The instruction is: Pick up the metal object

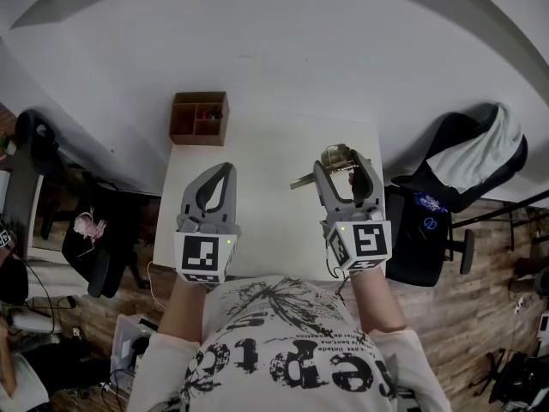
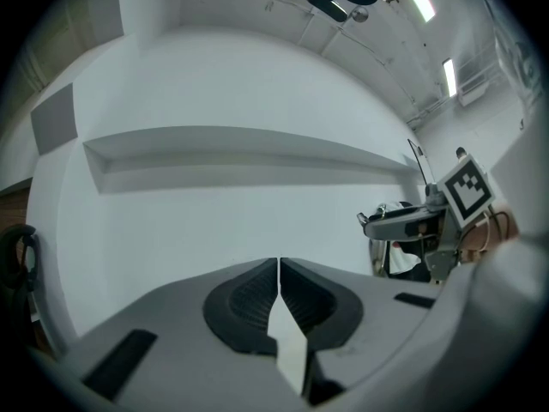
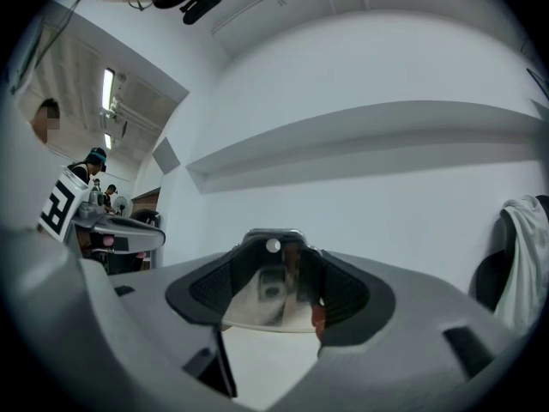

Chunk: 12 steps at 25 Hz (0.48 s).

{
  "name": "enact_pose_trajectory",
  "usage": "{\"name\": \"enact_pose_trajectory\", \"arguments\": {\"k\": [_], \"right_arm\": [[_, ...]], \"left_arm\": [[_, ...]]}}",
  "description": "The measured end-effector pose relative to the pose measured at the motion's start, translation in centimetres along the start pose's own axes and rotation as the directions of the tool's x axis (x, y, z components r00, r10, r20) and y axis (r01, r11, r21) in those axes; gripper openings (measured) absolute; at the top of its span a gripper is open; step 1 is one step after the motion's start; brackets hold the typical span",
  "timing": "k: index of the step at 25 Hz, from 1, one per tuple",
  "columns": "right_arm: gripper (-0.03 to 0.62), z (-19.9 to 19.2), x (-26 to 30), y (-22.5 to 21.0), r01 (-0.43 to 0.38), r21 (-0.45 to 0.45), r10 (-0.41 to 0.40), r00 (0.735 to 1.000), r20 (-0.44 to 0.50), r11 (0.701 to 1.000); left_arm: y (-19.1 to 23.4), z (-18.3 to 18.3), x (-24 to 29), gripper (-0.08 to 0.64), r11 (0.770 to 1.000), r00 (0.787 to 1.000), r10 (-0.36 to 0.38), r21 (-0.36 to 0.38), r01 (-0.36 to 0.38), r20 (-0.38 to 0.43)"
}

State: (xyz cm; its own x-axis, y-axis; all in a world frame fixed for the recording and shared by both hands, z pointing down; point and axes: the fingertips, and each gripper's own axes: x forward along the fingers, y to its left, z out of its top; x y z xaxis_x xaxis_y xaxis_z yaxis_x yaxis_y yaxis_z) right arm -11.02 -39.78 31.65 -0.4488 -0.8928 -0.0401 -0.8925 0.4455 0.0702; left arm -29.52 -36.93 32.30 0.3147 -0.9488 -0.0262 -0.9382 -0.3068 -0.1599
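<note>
Clamped a shiny, mirror-bright metal object with a short side handle between the jaws of the right gripper, level and apparently raised off the white counter, a hold judged to complete the pick-up. Held the left gripper alongside with jaws clenched on nothing, probably because one hand sufficed. Left a small brown wooden compartment box at the counter's far edge, well apart from the lift. Saw nothing standing in the way. Noted a black office chair draped with a white garment beyond the counter's right side.
</note>
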Motion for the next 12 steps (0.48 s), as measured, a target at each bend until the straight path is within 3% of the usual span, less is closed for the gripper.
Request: {"name": "enact_pose_trajectory", "arguments": {"k": [12], "right_arm": [[0.279,-0.35,0.53,0.12,-0.009,-0.006,0.009,1.0,-0.011,1.0]], "left_arm": [[-0.07,0.02,0.55,0.012,1.0,1.0,0.008,-0.009,-0.008,-0.003]]}}
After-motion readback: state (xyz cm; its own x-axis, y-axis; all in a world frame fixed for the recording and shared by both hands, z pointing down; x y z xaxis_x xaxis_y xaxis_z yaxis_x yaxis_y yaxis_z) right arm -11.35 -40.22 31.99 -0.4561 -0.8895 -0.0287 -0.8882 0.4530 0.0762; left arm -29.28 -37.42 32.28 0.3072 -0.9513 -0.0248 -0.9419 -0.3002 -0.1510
